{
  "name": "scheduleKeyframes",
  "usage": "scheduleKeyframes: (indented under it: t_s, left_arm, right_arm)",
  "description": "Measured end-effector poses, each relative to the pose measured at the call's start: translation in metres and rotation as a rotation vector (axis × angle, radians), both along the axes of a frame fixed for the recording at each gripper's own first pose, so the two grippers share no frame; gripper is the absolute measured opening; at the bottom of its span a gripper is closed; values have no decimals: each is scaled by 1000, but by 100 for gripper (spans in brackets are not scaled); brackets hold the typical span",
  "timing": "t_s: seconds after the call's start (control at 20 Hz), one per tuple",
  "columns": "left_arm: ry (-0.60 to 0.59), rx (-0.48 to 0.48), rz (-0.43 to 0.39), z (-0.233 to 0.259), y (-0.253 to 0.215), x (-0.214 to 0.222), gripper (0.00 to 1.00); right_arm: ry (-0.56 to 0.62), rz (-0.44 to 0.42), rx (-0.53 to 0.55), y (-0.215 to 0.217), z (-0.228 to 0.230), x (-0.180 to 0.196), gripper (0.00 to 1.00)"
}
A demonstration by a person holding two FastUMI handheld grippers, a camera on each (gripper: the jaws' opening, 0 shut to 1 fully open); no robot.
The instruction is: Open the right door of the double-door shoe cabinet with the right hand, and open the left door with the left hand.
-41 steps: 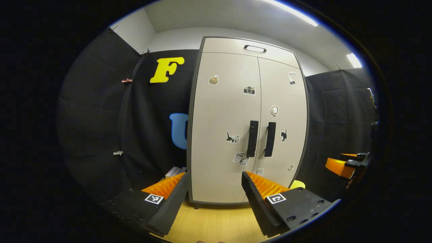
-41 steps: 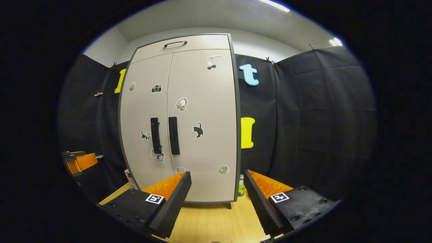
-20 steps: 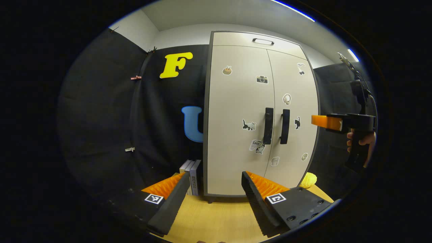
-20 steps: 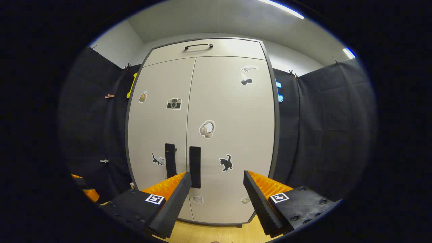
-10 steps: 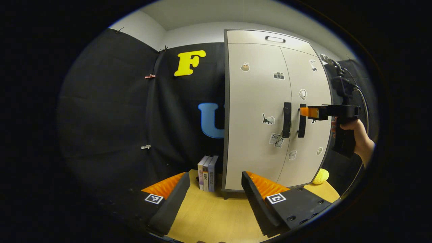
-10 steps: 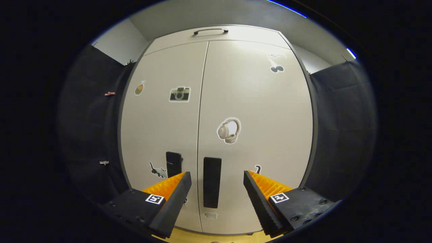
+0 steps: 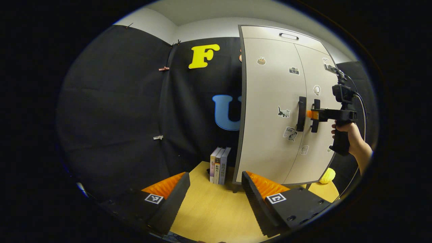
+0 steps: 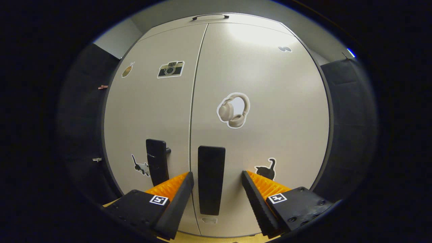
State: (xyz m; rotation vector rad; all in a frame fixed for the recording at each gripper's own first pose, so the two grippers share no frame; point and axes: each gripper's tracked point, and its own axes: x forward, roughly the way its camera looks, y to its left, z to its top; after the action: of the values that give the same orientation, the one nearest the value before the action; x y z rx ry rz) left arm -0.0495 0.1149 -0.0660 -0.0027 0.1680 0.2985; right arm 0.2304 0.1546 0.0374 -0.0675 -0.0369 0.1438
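The pale double-door shoe cabinet stands shut on the wooden floor, stickers on both doors. Two black vertical handles sit side by side at the middle seam. In the right gripper view the right door's handle stands between the open fingers of my right gripper, which do not press on it; the left door's handle is just to its left. In the left gripper view my left gripper hangs open and empty, well back from the cabinet and left of it. There, the right gripper, held by a hand, reaches the right handle.
Three books stand upright on the wooden floor against the cabinet's left side. A yellow object lies on the floor at the cabinet's right. Black cloth walls close the booth on both sides.
My right gripper has moved forward to the cabinet until the right handle stands between its fingers. My left gripper's view has swung left, away from the doors. Both doors remain shut.
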Motion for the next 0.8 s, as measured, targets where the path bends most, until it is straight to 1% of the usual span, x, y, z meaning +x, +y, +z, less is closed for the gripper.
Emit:
scheduleKeyframes:
  t_s: [0.05, 0.1, 0.2, 0.3, 0.35, 0.4, 0.45, 0.5, 0.55, 0.6, 0.65, 0.75, 0.8]
  left_arm:
    - [2, 1, 5, 0, 1, -1, 95]
    - [3, 3, 10, -1, 1, -3, 95]
    - [6, 2, 17, -2, 2, -7, 95]
    - [3, -5, 19, -2, 1, -9, 95]
    - [3, -12, 18, -2, 1, -10, 95]
    - [3, -20, 17, -3, 0, -12, 95]
    - [3, -25, 17, -3, 0, -13, 95]
    - [2, -27, 18, -3, 1, -15, 95]
    - [-1, -27, 18, -2, 2, -16, 95]
    - [-1, -27, 15, -2, 2, -17, 95]
    - [0, -23, 16, -2, 2, -18, 95]
    - [-4, -11, 13, -1, 2, -19, 95]
    - [-3, -6, 8, -1, -1, -20, 95]
  right_arm:
    - [11, 0, 3, 0, -2, 1, 87]
    - [32, 7, 22, 3, -6, 0, 69]
    - [69, 10, 54, 4, -12, 0, 52]
    - [103, 34, 76, 12, -21, 2, 48]
    - [97, 26, 88, 11, -17, 0, 37]
    - [123, 23, 97, 9, -18, -1, 35]
    - [123, 23, 107, 10, -16, -1, 35]
    - [136, 26, 104, 10, -18, -1, 31]
    - [137, 28, 101, 10, -18, 1, 31]
    - [149, 34, 103, 11, -19, -1, 24]
    - [155, 35, 110, 11, -17, -3, 24]
    - [160, 49, 99, 11, -18, -2, 16]
    - [175, 57, 92, 12, -19, -2, 16]
